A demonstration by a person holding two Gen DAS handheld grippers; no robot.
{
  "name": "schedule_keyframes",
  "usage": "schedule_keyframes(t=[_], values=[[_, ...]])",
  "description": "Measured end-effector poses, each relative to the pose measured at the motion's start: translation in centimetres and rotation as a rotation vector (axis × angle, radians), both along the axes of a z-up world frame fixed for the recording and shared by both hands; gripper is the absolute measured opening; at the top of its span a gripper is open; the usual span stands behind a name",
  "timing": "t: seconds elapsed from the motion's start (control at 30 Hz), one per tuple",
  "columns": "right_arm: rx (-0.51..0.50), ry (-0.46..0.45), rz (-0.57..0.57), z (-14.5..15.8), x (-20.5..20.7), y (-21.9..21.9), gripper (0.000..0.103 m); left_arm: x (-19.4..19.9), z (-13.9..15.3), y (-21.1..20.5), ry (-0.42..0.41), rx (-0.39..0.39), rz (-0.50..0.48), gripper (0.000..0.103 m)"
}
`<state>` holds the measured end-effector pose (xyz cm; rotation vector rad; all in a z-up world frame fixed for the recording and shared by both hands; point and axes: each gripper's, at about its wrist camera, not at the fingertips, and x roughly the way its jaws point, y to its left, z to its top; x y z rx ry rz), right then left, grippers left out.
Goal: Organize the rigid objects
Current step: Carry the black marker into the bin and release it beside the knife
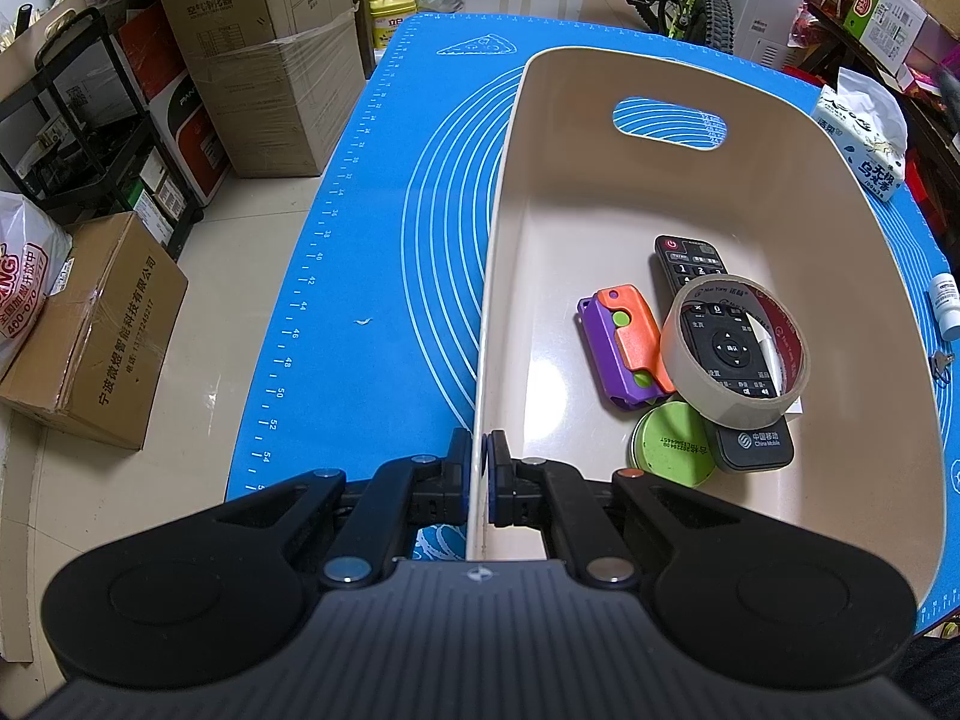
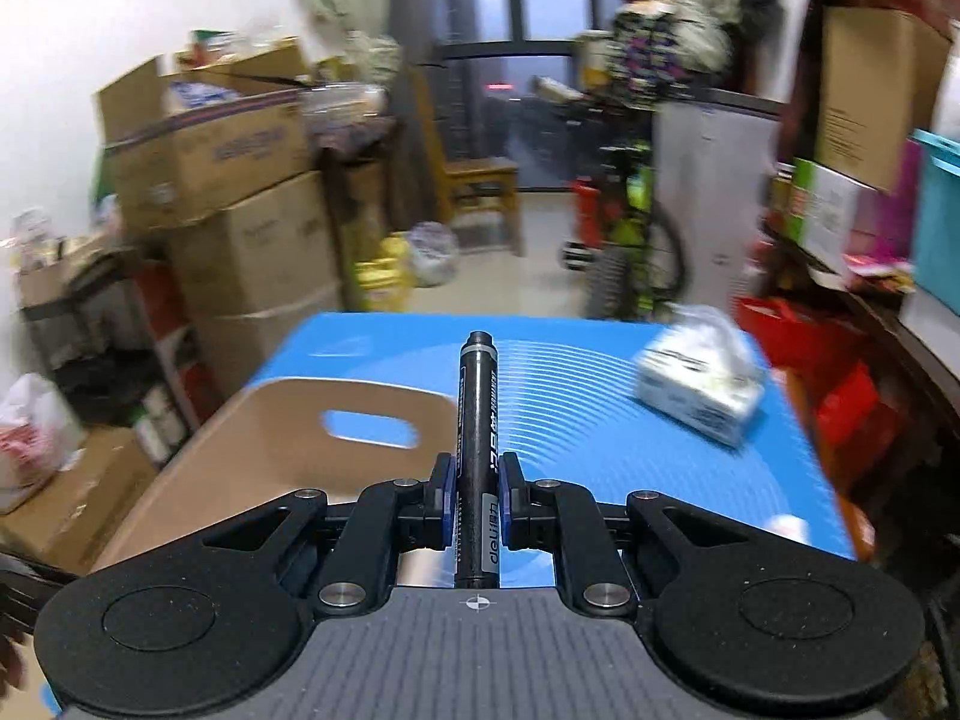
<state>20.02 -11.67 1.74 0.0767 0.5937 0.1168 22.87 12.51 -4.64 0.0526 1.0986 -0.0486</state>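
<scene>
A beige bin [image 1: 540, 120] stands on the blue mat [image 1: 360, 240]. My left gripper [image 1: 479, 456] is shut on the bin's left wall near its front corner. Inside the bin lie a black remote [image 1: 696, 267], a tape roll [image 1: 735, 354] on top of the remote, an orange and purple toy [image 1: 624, 342] and a green round tin [image 1: 672, 447]. My right gripper [image 2: 477, 483] is shut on a black marker [image 2: 477, 420] that points forward, held above the mat to the right of the bin [image 2: 270, 438].
A tissue pack [image 1: 864, 138] lies at the mat's far right, also in the right wrist view [image 2: 699, 384]. A small white bottle [image 1: 948, 306] stands at the right edge. Cardboard boxes [image 1: 264, 60] and a black rack [image 1: 90, 138] stand on the floor left.
</scene>
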Motion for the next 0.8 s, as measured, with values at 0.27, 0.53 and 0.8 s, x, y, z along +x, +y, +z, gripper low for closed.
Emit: schedule_keyframes(t=[0.27, 0.53, 0.8], values=[[0.029, 0.113, 0.191, -2.6, 2.5, 7.3, 0.024, 0.0, 0.0, 0.1, 0.000, 0.002, -0.001, 0.006], [0.012, 0.255, 0.293, -5.9, 4.6, 11.4, 0.024, 0.0, 0.0, 0.1, -0.001, 0.002, -0.001, 0.006], [0.027, 0.410, 0.294, -8.7, 6.3, 11.6, 0.024, 0.1, 0.1, 0.0, -0.001, 0.009, -0.002, 0.006]])
